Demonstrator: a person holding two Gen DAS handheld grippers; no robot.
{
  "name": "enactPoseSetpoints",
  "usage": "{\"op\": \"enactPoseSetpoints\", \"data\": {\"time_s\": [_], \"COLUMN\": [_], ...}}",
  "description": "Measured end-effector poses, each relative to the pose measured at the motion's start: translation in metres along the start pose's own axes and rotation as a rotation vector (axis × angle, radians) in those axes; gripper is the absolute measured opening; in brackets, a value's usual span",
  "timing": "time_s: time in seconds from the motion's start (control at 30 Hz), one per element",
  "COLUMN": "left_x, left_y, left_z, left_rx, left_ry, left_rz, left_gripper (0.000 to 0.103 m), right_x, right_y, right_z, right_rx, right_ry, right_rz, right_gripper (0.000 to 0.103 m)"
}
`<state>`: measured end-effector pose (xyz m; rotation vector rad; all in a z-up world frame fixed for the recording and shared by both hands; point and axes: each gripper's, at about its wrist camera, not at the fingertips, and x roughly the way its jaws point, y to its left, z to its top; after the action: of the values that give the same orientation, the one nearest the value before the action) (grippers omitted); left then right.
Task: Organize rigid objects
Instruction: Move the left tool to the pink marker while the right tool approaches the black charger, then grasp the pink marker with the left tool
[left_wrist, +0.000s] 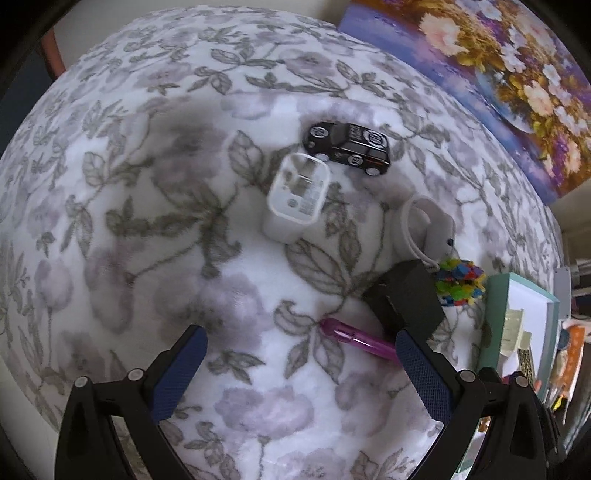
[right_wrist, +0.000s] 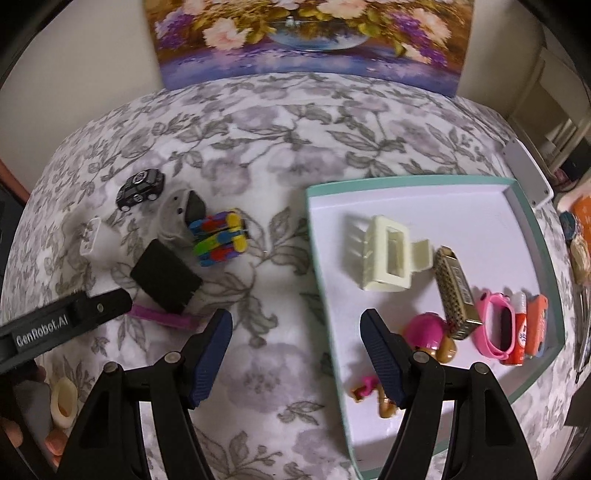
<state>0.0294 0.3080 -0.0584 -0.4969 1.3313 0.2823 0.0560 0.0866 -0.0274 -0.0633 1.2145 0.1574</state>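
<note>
On the floral blanket lie a black toy car (left_wrist: 347, 147) (right_wrist: 141, 187), a white plug adapter (left_wrist: 297, 196) (right_wrist: 89, 236), a black charger block (left_wrist: 410, 295) (right_wrist: 166, 275), a purple pen (left_wrist: 356, 338) (right_wrist: 162, 318), a multicoloured block toy (left_wrist: 460, 281) (right_wrist: 218, 237) and a grey shark toy (right_wrist: 176, 214). My left gripper (left_wrist: 299, 369) hovers open just short of the pen, nothing between its fingers. My right gripper (right_wrist: 295, 350) is open over the left rim of the teal-edged tray (right_wrist: 321, 258), also holding nothing. The left gripper's body (right_wrist: 62, 321) shows in the right wrist view.
The tray holds a cream hair claw (right_wrist: 386, 254), a gold harmonica (right_wrist: 456, 291), a pink doll (right_wrist: 428, 332), a pink watch (right_wrist: 498, 321), a glue stick (right_wrist: 517, 328) and an orange piece (right_wrist: 537, 321). A flower painting (right_wrist: 306, 37) leans at the back. A hand (right_wrist: 55, 443) grips the left tool.
</note>
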Motion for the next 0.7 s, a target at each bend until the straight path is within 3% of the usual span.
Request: {"op": "enactPoseSetpoints", "data": {"time_s": [0.4, 0.7], "left_x": [0.009, 0.011], "left_y": [-0.025, -0.048], "left_z": [-0.005, -0.009], "left_rx": [0.112, 0.193], "left_ry": [0.029, 0.004], "left_rz": [0.005, 0.039], "left_gripper": [0.103, 0.102], "right_x": [-0.006, -0.007], "right_y": [-0.029, -0.046], "right_z": [0.002, 0.004], "right_rx": [0.066, 0.109], "right_ry": [-0.007, -0.005], "right_rz": [-0.004, 0.002], "right_gripper": [0.073, 0.073]}}
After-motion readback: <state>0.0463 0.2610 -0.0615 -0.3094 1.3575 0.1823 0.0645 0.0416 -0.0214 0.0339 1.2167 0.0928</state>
